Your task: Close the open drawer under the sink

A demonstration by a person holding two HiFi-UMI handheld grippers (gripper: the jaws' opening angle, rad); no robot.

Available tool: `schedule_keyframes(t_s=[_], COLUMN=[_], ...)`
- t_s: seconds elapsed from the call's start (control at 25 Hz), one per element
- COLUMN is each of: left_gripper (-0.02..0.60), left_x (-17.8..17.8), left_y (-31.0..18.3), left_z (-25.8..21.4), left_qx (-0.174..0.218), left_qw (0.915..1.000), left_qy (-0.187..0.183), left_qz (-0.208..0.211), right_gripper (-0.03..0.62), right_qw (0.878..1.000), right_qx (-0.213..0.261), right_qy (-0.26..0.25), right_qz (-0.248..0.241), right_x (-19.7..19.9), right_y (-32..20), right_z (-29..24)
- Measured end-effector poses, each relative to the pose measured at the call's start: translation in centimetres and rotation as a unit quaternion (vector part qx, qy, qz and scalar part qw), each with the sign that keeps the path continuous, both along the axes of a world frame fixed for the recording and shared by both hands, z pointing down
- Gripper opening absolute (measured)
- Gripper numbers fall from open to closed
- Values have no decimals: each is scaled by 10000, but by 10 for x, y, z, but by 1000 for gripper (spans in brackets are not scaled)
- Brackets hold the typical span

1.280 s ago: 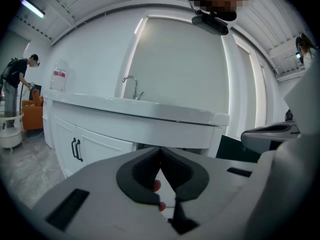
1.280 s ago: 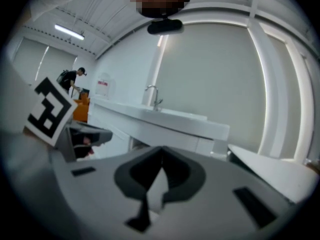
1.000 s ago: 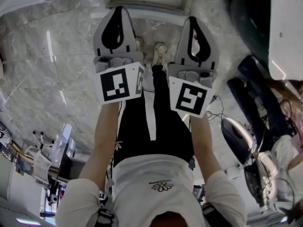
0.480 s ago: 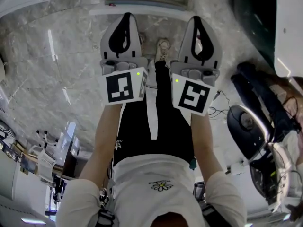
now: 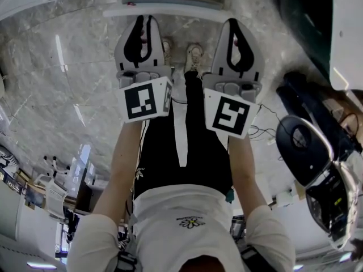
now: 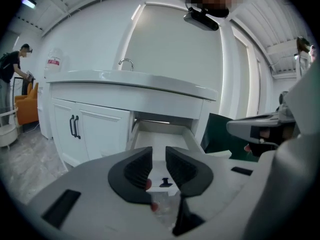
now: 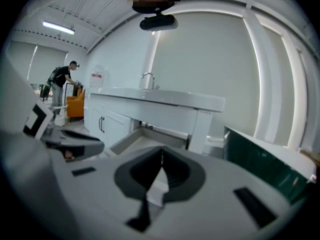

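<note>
The white drawer (image 6: 161,140) stands pulled out under the sink counter (image 6: 130,79), and its front carries a small black handle (image 6: 165,182). In the head view its front edge (image 5: 170,11) lies just beyond both grippers. My left gripper (image 6: 159,156) (image 5: 144,20) points at the drawer front. Its jaws are opening, a narrow gap shows between them, and nothing is held. The handle shows through that gap, farther off. My right gripper (image 7: 161,151) (image 5: 238,22) is beside it, jaws shut and empty, aimed at the drawer's right part (image 7: 145,136).
White cabinet doors with black handles (image 6: 75,126) stand left of the drawer. A dark green panel (image 6: 225,134) is to its right. The holder's legs and shoes (image 5: 193,55) are under the grippers. Equipment and cables (image 5: 309,152) crowd the right. A person (image 6: 12,66) stands far left.
The left gripper has sunk a little toward the drawer front and its jaws have parted slightly. The right gripper has stayed about where it was, still shut.
</note>
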State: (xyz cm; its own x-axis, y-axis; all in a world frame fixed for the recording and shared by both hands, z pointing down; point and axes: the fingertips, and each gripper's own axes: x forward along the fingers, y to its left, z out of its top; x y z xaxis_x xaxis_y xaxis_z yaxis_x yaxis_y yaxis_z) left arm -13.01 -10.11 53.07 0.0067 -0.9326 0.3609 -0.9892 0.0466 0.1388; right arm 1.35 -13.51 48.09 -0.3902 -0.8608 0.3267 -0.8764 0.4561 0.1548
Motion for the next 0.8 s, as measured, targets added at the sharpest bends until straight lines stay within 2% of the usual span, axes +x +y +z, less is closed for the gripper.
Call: schedule_keyframes(t_s=[0.12, 0.16, 0.32, 0.44, 0.52, 0.68, 0.8], left_gripper=[158, 206, 267, 285, 285, 285, 281], left_x=[13, 18, 25, 23, 24, 27, 34], left_y=[9, 11, 9, -2, -12, -29, -25], left_z=[24, 34, 72, 99, 112, 125, 132], left_qx=[-340, -431, -728, -1054, -1142, -1224, -1400], left_qw=[9986, 9977, 9957, 9933, 9926, 9913, 9877], left_qy=[26, 49, 116, 317, 262, 93, 170], left_qz=[409, 518, 557, 352, 329, 475, 675], right_gripper=[29, 29, 29, 29, 29, 29, 29], right_qw=[10000, 10000, 9999, 9998, 9998, 9996, 9995], right_qx=[-41, -63, -135, -187, -215, -272, -323], right_qy=[10, 6, -44, -36, -34, -47, -39], right_qz=[13, 25, 45, 21, 1, -4, 21], right_x=[2, 3, 5, 4, 3, 1, 3], right_y=[4, 5, 5, 7, 8, 9, 10], right_z=[2, 4, 11, 16, 19, 25, 28])
